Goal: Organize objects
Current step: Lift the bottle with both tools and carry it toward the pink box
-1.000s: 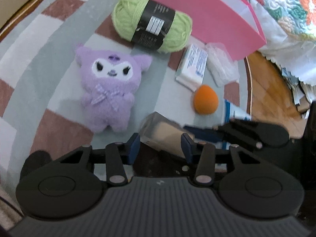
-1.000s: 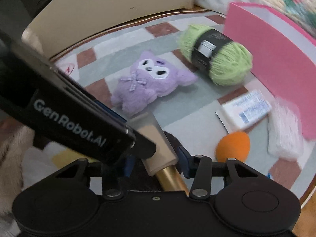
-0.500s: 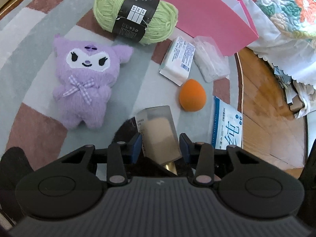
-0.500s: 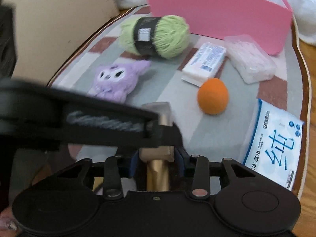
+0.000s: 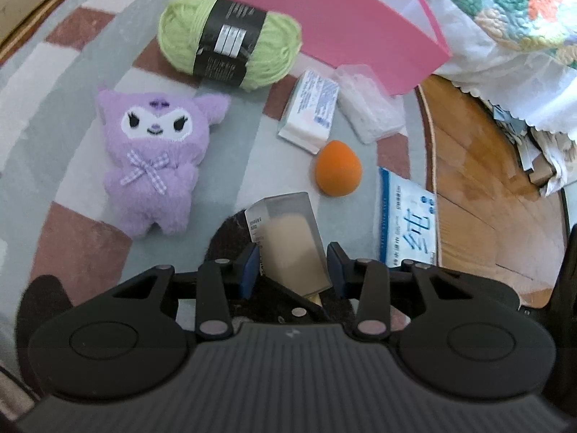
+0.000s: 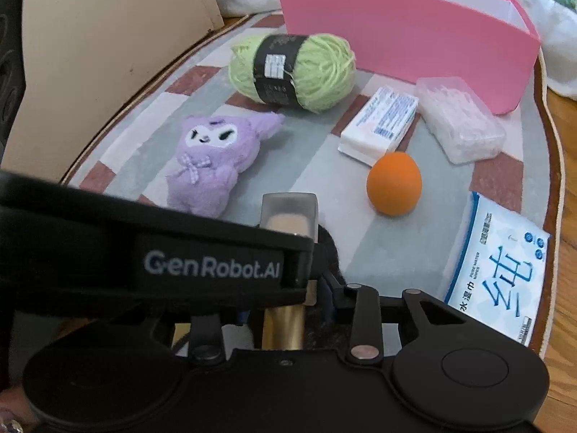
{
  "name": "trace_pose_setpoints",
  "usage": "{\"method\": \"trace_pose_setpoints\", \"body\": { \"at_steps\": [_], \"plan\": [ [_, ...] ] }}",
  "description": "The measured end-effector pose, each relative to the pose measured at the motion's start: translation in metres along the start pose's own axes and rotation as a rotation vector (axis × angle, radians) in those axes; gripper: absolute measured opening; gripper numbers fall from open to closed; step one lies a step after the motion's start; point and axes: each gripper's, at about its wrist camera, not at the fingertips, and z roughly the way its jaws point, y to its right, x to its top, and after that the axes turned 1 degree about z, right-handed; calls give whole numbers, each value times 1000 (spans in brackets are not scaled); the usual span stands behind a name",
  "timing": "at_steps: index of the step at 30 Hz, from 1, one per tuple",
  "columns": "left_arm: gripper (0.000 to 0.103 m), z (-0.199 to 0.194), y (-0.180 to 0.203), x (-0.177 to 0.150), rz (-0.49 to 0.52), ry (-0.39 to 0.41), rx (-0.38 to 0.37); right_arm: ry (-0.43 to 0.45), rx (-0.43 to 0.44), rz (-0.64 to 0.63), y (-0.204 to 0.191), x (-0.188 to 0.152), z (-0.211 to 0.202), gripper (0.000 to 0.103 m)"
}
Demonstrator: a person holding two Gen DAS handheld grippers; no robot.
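A frosted foundation bottle (image 5: 290,238) with a gold cap (image 6: 283,326) is held above the rug. My left gripper (image 5: 292,265) has its blue pads on either side of the bottle's body. My right gripper (image 6: 285,301) is shut on the gold cap end; the left gripper's black body (image 6: 151,256) crosses in front of it. On the rug lie a purple plush toy (image 5: 157,157), a green yarn ball (image 5: 230,39), a white soap packet (image 5: 312,112), a clear plastic box (image 5: 368,108), an orange sponge (image 5: 337,173) and a wet-wipes pack (image 5: 407,216).
A pink open box (image 5: 335,21) stands at the far edge of the striped rug (image 5: 54,108). Wooden floor (image 5: 479,195) lies to the right, with quilted bedding (image 5: 512,11) beyond. A beige wall panel (image 6: 90,54) stands at the left.
Both grippers and the bottle have swung so the view shifts; the left gripper's pads have closed in on the bottle's body. The right gripper stays shut on the cap end.
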Motion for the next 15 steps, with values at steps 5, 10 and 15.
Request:
{"method": "trace_pose_setpoints", "body": {
  "at_steps": [5, 10, 15],
  "plan": [
    [38, -30, 9, 11, 5, 23, -46, 12, 4, -4, -3, 8, -24, 41],
    [31, -69, 24, 36, 42, 78, -113, 84, -8, -9, -3, 26, -64, 41],
    [21, -103, 53, 67, 110, 176, -136, 172, -8, -8, 9, 60, -108, 40]
  ]
}}
